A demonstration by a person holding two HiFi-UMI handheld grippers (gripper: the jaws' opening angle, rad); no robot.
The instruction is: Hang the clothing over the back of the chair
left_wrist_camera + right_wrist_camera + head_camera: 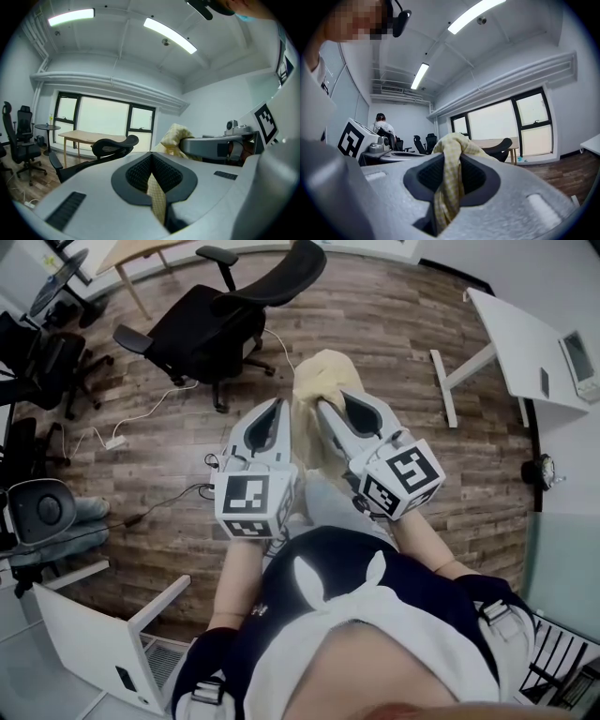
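The cloth (pixel 317 381) looks light, soft and limp, held in mid-air above the floor (pixel 394 324). The left hand-held gripper (pixel 272 418) and right hand-held gripper (pixel 336 413) are each clamped on a bunched edge, a good hold for draping. The chair (pixel 220 320) stands well ahead, cables (pixel 141 418) trail beside it, and a table (pixel 525 343) sits right.

No legible text, no labels or brands, no readable numbers

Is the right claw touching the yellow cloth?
Touching. The right gripper view shows the right gripper shut on the yellow cloth, fabric bunched between its jaws.
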